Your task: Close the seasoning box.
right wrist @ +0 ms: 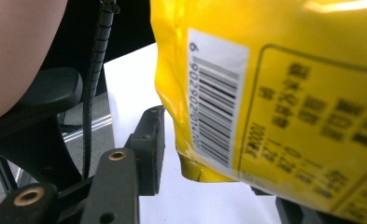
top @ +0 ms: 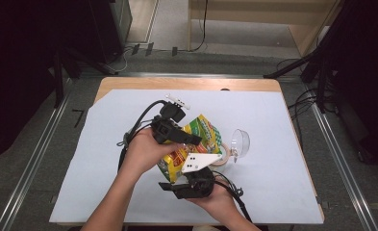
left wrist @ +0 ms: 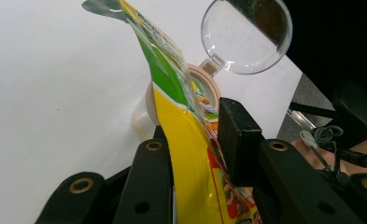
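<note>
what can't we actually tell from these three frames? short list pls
- Jar contents: in the left gripper view the yellow pouch covers the mouth; the clear lid is flipped open.
- Right gripper grip: in the right gripper view the pouch hides the far jaw, so open or shut is unclear.
- Pouch back text: right gripper view, blurred.
- Jar body: high view, behind the pouch and the grey plate.

A wooden table (top: 186, 83) stands in the middle, most of its top covered by a white sheet (top: 273, 144). Around it runs grey carpet floor (top: 28, 144), with metal rails (top: 335, 149) laid along both sides. Black stands (top: 311, 53) and loose cables (top: 302, 103) crowd the dark edges. Beyond the table sits pale wooden furniture (top: 254, 12), lit brightly from above.
</note>
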The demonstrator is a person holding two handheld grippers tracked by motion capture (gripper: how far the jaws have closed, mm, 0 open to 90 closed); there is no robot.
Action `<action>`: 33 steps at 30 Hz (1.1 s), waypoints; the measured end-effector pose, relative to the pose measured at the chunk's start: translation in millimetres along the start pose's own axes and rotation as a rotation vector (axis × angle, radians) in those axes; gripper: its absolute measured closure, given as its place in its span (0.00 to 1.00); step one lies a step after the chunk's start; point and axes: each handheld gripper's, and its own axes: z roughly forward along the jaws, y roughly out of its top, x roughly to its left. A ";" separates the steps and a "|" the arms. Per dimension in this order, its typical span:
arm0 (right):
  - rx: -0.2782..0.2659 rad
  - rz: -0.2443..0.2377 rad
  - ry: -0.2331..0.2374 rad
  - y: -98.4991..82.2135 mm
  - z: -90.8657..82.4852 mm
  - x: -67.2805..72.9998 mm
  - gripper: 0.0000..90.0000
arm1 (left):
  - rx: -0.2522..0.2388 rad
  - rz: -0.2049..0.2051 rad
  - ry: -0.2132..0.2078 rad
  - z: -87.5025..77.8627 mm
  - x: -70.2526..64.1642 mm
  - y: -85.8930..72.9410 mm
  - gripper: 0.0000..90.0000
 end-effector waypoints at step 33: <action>-0.028 0.012 -0.031 0.3 6.7 0.5 0.75 | -0.076 -0.001 -0.032 -6.2 -2.7 -5.1 0.73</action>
